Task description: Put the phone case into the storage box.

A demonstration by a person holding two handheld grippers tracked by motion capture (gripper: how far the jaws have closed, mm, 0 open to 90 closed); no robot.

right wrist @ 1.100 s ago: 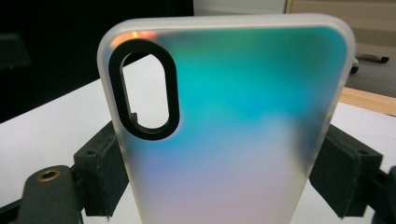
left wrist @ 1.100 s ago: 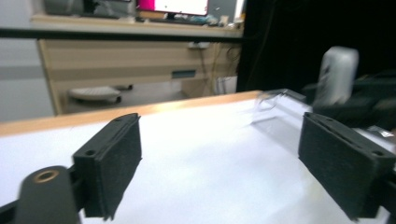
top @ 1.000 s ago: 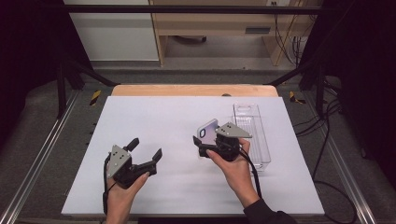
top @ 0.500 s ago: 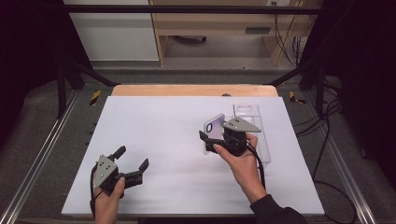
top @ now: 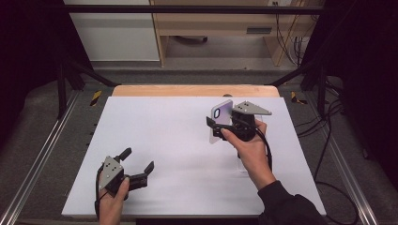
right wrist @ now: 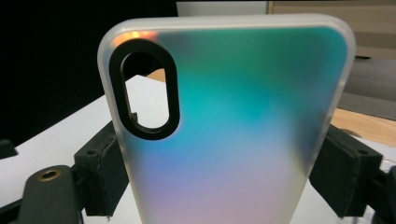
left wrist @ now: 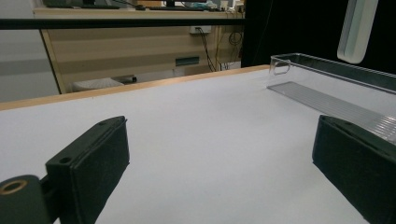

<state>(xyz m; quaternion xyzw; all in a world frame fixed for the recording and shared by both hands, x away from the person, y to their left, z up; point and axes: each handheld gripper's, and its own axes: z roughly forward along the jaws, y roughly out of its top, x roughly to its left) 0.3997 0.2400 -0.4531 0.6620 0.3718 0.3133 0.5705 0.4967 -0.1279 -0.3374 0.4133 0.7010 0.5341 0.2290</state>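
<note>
Right claw (top: 217,127) clenched on a phone case (top: 221,112), edges pinched between both pads; case upright, raised clear of the table (top: 178,140), right of centre. In right gripper view, case (right wrist: 229,116) frosted, iridescent green to violet, oval black-rimmed camera cutout at upper left. Clear plastic tray (left wrist: 336,88) on the table near the right edge, mostly hidden under the right hand in the high view. Left claw (top: 137,162) released, nothing between pads, low over the near-left corner of the table.

No readable text, label or number anywhere
</note>
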